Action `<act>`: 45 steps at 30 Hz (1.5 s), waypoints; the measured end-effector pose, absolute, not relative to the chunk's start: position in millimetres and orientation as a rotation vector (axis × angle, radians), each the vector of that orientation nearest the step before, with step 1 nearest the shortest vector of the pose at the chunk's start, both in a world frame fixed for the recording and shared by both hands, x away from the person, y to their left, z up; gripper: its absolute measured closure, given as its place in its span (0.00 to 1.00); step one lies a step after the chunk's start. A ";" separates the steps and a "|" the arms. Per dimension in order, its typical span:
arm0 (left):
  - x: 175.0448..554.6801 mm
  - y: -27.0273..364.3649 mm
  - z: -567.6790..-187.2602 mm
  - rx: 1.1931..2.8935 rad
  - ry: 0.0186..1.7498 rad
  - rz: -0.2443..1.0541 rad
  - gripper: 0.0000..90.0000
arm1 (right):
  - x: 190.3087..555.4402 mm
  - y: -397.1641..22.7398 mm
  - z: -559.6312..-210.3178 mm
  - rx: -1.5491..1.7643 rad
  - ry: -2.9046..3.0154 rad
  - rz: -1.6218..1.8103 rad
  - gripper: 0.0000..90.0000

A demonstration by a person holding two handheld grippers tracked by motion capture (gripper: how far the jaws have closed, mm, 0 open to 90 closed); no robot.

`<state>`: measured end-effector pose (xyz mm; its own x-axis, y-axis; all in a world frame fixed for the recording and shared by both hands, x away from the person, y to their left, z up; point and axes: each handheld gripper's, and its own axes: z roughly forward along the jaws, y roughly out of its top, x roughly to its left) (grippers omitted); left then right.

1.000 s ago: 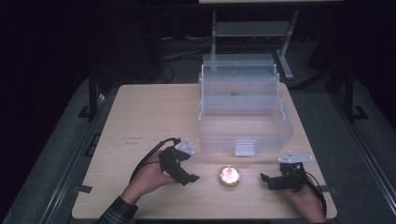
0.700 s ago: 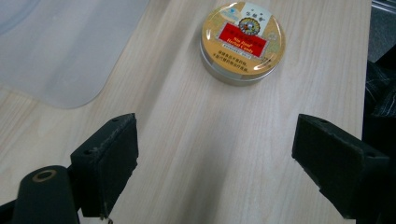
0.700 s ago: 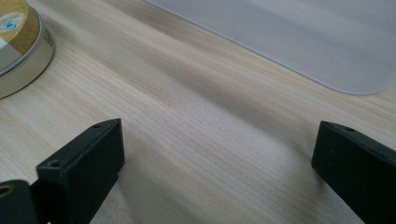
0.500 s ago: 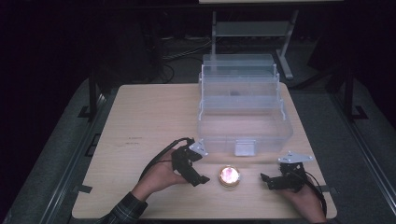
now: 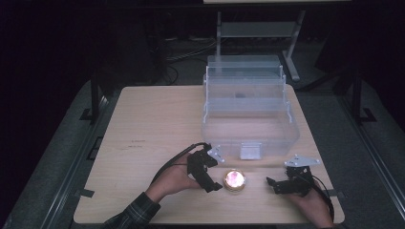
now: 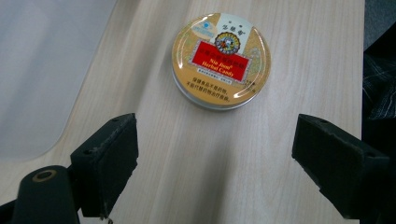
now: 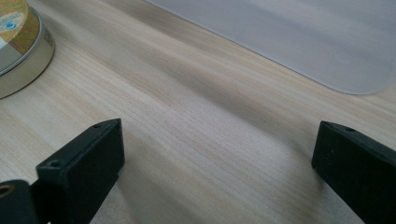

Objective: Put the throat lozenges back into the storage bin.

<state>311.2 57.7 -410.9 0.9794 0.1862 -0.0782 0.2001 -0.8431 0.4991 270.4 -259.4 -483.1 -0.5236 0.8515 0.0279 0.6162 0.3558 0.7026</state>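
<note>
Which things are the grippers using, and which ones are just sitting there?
In use:
- round gold candy tin with red label
- left gripper, jaws open, beside the tin
- clear plastic tiered box, probably

Just there:
- right gripper, jaws open on bare wood
- light wooden table
- grey metal stand behind the table

1. The round tin [image 7: 16,44] is cut off by the left and top edges of the right gripper view.
2. In the high view, the tin's lid print is washed out by glare.
3. In the left gripper view, the lid's small print cannot be read.
4. The clear plastic box [image 6: 42,70] is cropped at the upper left there.
</note>
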 end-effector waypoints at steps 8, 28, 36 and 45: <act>314.3 45.0 -413.6 2.609 0.248 -0.054 0.15 | 270.4 -259.4 -483.1 1.292 2.281 0.958 0.02; 320.3 11.3 -423.0 2.674 0.176 -0.065 0.15 | 270.4 -259.3 -483.1 1.294 2.281 0.960 0.02; 318.3 -3.1 -430.1 2.697 0.143 -0.062 0.15 | 270.4 -259.3 -483.1 1.293 2.281 0.959 0.02; 318.5 -13.2 -437.6 2.713 0.130 -0.069 0.15 | 270.4 -259.3 -483.2 1.293 2.281 0.958 0.02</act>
